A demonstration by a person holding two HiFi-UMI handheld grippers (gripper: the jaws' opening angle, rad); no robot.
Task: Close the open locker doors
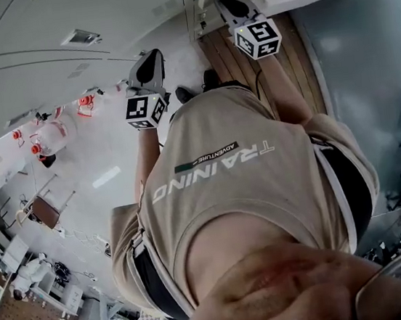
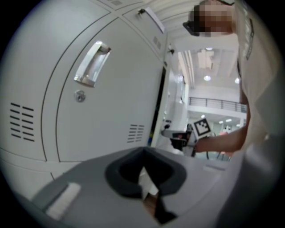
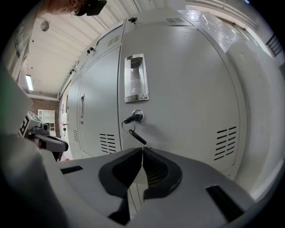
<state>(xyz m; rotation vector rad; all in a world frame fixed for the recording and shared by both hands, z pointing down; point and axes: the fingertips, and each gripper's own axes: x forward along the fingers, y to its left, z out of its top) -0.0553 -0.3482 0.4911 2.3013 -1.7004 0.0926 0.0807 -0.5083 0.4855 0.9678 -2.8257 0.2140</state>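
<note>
In the right gripper view a grey locker door (image 3: 178, 89) fills the frame. It has a recessed chrome handle (image 3: 136, 78) and a key (image 3: 135, 118) in its lock, and it looks flush with its frame. My right gripper (image 3: 142, 156) is shut and empty, just short of this door below the key. The left gripper view faces another grey door (image 2: 111, 98) with a handle (image 2: 91, 62) and a round lock (image 2: 80, 95); a dark gap (image 2: 158, 104) runs along its right edge. My left gripper (image 2: 144, 171) is shut on nothing, a little away from that door. The head view shows both grippers, left (image 1: 146, 89) and right (image 1: 244, 18), raised towards the lockers.
More closed locker doors (image 3: 91, 107) stand to the left of the keyed one. My own beige shirt (image 1: 246, 171) fills much of the head view, with a wooden floor strip (image 1: 238, 59) below the lockers. A bright hall with furniture (image 1: 42, 209) lies behind.
</note>
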